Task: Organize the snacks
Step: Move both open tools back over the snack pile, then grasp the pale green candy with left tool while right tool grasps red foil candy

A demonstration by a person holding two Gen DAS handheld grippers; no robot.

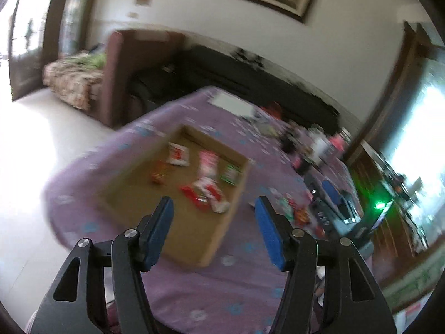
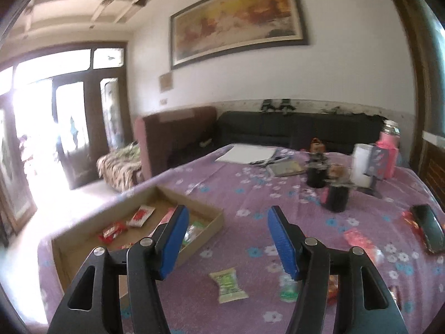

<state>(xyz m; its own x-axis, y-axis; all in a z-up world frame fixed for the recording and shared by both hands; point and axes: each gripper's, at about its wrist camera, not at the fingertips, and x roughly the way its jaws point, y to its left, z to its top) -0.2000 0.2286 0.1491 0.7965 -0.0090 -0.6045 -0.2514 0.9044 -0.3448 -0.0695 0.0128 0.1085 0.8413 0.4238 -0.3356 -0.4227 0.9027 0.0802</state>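
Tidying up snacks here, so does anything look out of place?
Yes: a green snack packet lies loose on the purple tablecloth, outside the cardboard box that holds the others; more wrappers are scattered to its right.

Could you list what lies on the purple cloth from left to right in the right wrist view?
Cardboard tray → green snack packet → dark jar → white cylinder → pink bottle → black phone.
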